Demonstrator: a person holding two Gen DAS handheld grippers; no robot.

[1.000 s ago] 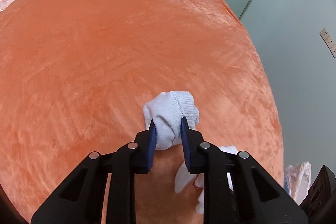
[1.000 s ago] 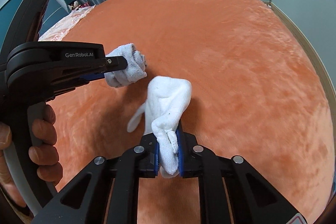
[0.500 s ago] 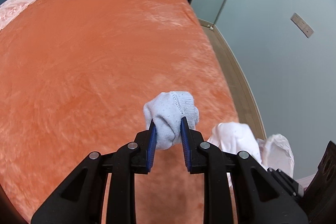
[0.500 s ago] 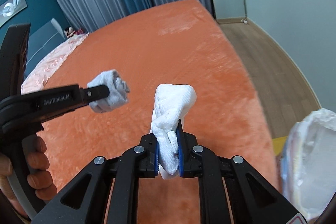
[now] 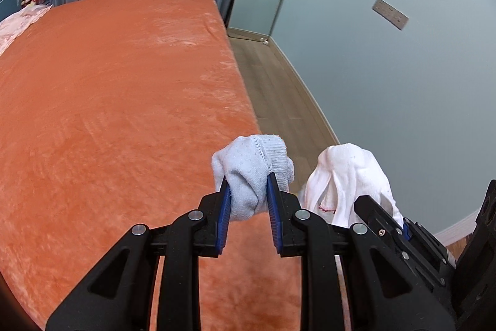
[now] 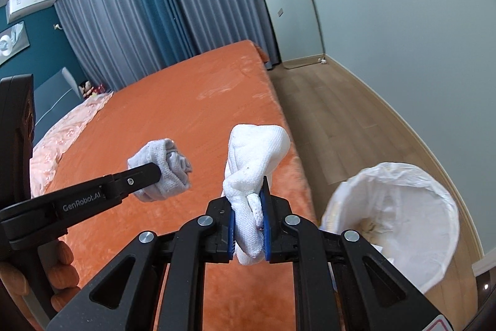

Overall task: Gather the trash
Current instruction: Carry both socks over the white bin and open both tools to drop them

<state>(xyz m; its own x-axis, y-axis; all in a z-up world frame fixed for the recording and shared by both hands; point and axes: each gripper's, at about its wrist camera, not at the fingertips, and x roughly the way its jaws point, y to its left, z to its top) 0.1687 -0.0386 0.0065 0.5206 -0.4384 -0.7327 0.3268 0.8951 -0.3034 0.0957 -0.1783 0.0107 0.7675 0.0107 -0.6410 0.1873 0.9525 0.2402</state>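
Note:
My left gripper [image 5: 247, 190] is shut on a balled pale grey sock [image 5: 252, 166], held in the air over the right edge of the orange bed [image 5: 108, 101]. It also shows in the right wrist view [image 6: 167, 168]. My right gripper [image 6: 249, 203] is shut on a crumpled white sock [image 6: 254, 160], also seen in the left wrist view [image 5: 347, 179]. A bin lined with a white bag [image 6: 400, 225] stands on the floor at the lower right, below and right of the right gripper.
Wooden floor [image 6: 334, 114] runs between the bed and the pale blue wall [image 6: 403, 51]. Grey and blue curtains [image 6: 155, 5] hang behind the bed. A pink quilt [image 6: 62, 135] lies at the bed's far left. A mirror [image 6: 288, 5] leans in the corner.
Both grippers have lifted and swung right from over the bed toward its right edge, still holding their socks. The floor and the lined bin have come into view.

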